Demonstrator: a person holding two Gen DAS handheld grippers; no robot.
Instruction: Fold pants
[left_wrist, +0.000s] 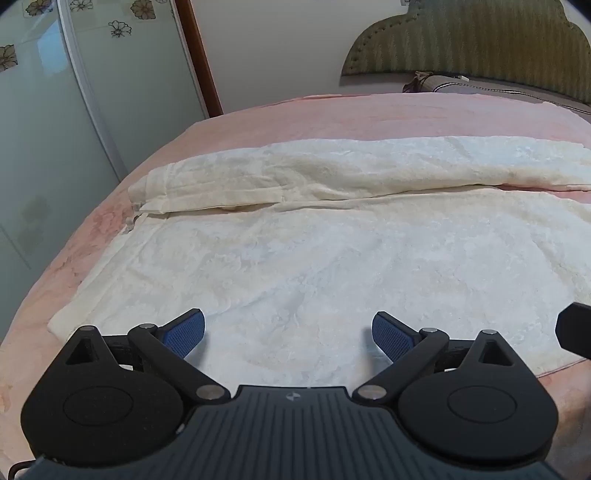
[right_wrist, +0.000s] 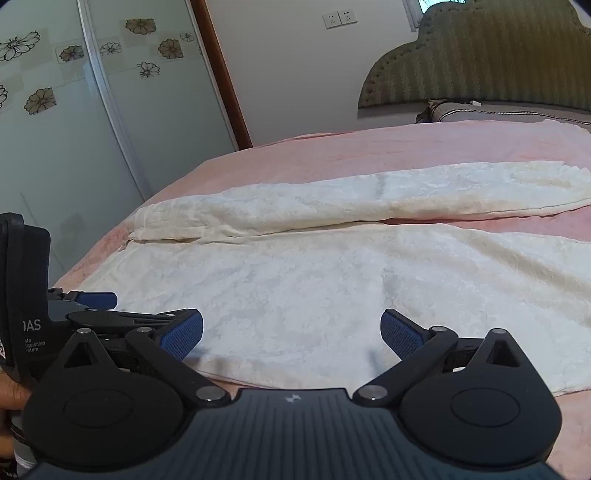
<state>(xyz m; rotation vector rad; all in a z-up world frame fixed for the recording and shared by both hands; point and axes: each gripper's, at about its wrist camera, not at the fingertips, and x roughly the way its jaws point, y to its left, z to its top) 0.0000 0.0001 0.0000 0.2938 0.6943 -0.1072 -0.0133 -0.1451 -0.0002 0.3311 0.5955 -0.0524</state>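
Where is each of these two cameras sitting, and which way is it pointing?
Left wrist: sits on the left claw, facing across the cream pants toward the headboard; its open blue fingers show.
Right wrist: sits on the right claw, facing the same way; the left claw and a hand show at left.
Shared: pants, pink bed, headboard, flowered wardrobe doors.

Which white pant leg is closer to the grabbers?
The wide, flat cream-white pant leg lies right under both open grippers, left gripper and right gripper. The other cream-white leg, narrower and rumpled, lies farther back toward the green padded headboard.
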